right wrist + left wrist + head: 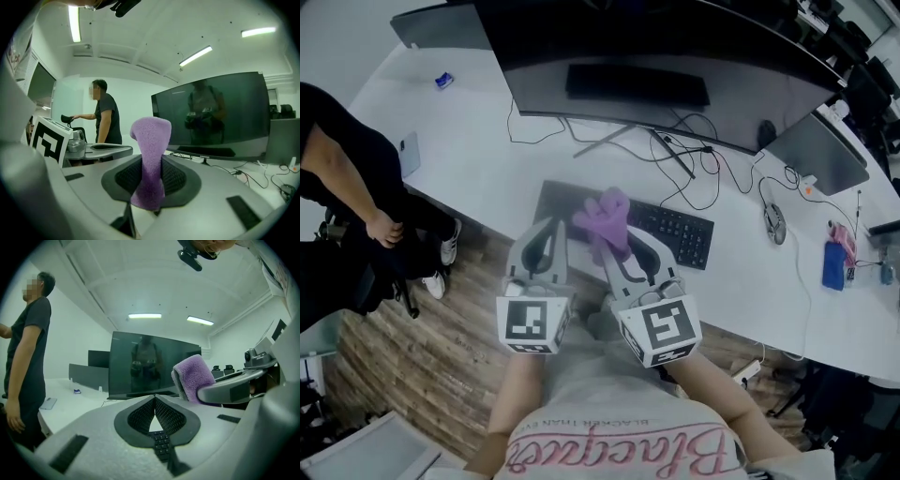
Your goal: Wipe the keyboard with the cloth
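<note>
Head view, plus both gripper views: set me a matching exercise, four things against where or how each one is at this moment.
Things:
1. cloth
2. left gripper
3. keyboard
4. mouse

Place or state:
A. on the desk, off to the keyboard's right
B. jaws shut, nothing between them
C. purple, pinched between the jaws of the right gripper
D. black, flat on the desk, partly beneath both grippers

Pairs: 1-C, 2-B, 3-D, 4-A.
</note>
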Motion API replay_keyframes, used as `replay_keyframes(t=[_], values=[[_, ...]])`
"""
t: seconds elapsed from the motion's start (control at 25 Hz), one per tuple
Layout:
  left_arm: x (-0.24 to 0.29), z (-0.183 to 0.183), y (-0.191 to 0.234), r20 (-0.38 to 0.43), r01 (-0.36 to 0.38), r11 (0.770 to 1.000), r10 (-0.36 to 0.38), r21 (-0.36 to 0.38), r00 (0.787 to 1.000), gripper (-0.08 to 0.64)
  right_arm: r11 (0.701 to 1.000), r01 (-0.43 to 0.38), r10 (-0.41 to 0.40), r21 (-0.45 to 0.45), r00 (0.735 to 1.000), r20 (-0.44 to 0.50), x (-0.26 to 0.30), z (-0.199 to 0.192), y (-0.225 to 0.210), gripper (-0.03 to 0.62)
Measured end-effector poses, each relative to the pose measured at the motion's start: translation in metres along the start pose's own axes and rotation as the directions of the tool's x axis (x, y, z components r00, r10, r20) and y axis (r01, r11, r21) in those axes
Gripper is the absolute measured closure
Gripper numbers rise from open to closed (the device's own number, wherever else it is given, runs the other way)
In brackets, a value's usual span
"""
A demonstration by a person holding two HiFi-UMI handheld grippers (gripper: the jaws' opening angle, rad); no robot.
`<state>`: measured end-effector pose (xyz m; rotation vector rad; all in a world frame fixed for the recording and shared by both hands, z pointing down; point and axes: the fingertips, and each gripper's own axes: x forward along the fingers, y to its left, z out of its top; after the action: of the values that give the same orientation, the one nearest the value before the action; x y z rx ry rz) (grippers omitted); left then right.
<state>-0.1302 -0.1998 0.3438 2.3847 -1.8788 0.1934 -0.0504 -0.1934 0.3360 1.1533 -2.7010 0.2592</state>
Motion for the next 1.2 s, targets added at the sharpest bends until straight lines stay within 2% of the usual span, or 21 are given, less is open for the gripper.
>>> replay_keyframes(t=[0.2, 0.52, 0.84, 1.2], values=[[-0.001, -0.020, 0.018, -0.050, -0.033, 0.999, 0.033, -0.001, 0.998, 0.554, 0.999, -0.039, 0.040, 0.025, 0.999, -0.025, 0.030, -0.009, 0.003, 0.505], [0.018, -0.045, 0.069, -0.116, -0.009, 1.000, 0.009, -0.001, 0.993, 0.554, 0.994, 0.003, 0.006, 0.109, 0.996, -0.084, 0.085, -0.025, 0.013, 0.505], [0.043, -0.085, 0.107, -0.207, 0.060, 0.997, -0.068, -0.043, 0.976, 0.554, 0.979, 0.081, -0.051, 0.186, 0.986, -0.159, 0.140, -0.055, 0.009, 0.505], [0.072, -0.123, 0.128, -0.288, 0.151, 0.988, -0.157, -0.043, 0.945, 0.554, 0.963, 0.145, -0.091, 0.228, 0.969, -0.231, 0.196, -0.085, 0.004, 0.505]])
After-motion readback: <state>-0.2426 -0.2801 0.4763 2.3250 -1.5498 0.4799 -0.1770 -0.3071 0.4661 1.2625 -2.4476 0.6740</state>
